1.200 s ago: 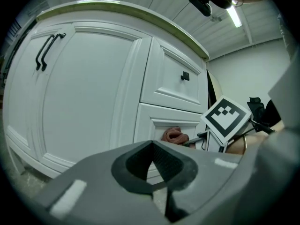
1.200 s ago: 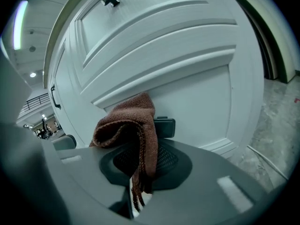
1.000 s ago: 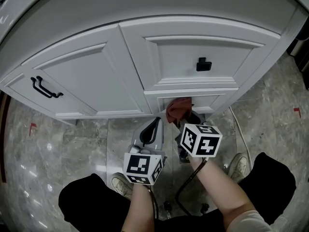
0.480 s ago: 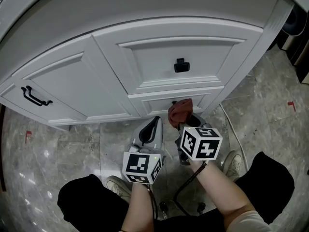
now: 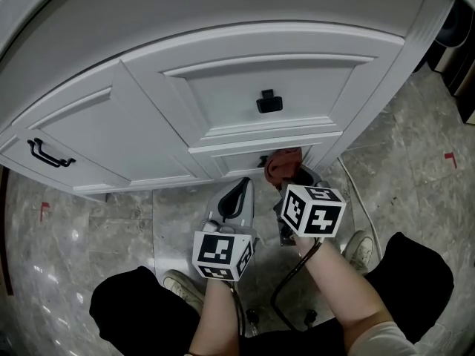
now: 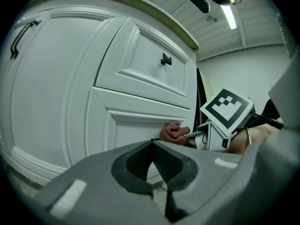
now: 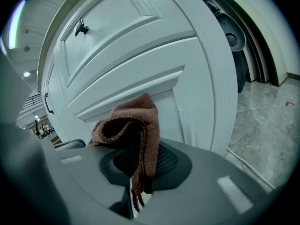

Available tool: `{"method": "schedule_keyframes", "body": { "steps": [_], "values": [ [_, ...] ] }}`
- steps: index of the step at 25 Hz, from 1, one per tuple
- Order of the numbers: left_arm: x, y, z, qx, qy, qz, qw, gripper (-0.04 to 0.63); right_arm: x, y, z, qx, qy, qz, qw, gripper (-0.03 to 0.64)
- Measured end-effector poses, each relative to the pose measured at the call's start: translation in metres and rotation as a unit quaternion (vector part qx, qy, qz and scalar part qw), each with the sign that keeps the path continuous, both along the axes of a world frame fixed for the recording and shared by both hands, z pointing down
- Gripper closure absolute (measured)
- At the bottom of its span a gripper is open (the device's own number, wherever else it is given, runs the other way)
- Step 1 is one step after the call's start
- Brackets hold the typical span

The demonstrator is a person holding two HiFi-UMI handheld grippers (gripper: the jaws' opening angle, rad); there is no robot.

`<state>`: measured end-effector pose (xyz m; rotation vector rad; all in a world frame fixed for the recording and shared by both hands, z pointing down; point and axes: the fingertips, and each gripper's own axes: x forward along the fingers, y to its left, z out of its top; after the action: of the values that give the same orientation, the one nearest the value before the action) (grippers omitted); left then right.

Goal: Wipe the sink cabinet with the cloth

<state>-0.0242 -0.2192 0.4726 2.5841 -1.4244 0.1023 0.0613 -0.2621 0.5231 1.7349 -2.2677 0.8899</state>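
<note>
The right hand-held gripper [image 5: 288,184] is clamping the reddish-brown cloth [image 5: 283,165], its jaws closing tightly on a fold of it. In the right gripper view the cloth [image 7: 132,123] is bunching up above the jaws, and a strand of it is hanging down through the slit between them. The bundle is sitting at the lower panel [image 5: 245,161] of the white sink cabinet [image 5: 141,117], close to the cabinet's lower right corner and just under the ledge of the drawer [image 5: 260,87] with the black knob [image 5: 269,101]. From the left gripper view the cloth [image 6: 172,132] is seeming to touch that panel.

The left hand-held gripper [image 5: 240,185] is hanging just to the left of the right one. Its jaws are resting together with nothing between them, and its tips are pointing at the cabinet's bottom edge, near it. Contact there cannot be told.

Each hand-held gripper is carrying a marker cube [image 5: 312,210] near the person's wrist. Toward the cabinet's left edge, a door [image 5: 89,136] is showing a black bar handle [image 5: 50,154]. The person is standing on a grey marbled floor [image 5: 96,236], with shoes [image 5: 180,282] showing beside a dark cable [image 5: 286,291].
</note>
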Motion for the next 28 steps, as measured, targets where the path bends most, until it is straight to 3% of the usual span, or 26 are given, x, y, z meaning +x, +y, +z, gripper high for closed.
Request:
{"method": "schedule_keyframes", "body": {
  "steps": [15, 19, 23, 28],
  "values": [
    [0.040, -0.003, 0.009, -0.011, 0.004, 0.023, 0.9997, 0.595, 0.080, 0.010, 0.006, -0.010, 0.026, 0.056, 0.998, 0.538],
    [0.039, -0.002, 0.018, -0.015, -0.015, 0.030, 0.9993, 0.595, 0.102, 0.013, 0.012, -0.021, 0.010, 0.086, 0.996, 0.538],
    [0.016, -0.001, 0.026, -0.022, -0.025, 0.011, 0.9994, 0.595, 0.084, 0.019, 0.021, -0.021, 0.013, 0.069, 0.997, 0.538],
    [-0.026, 0.001, 0.039, -0.040, -0.019, -0.026, 0.9987, 0.595, 0.010, 0.028, 0.044, -0.027, 0.024, -0.018, 0.999, 0.538]
  ]
}}
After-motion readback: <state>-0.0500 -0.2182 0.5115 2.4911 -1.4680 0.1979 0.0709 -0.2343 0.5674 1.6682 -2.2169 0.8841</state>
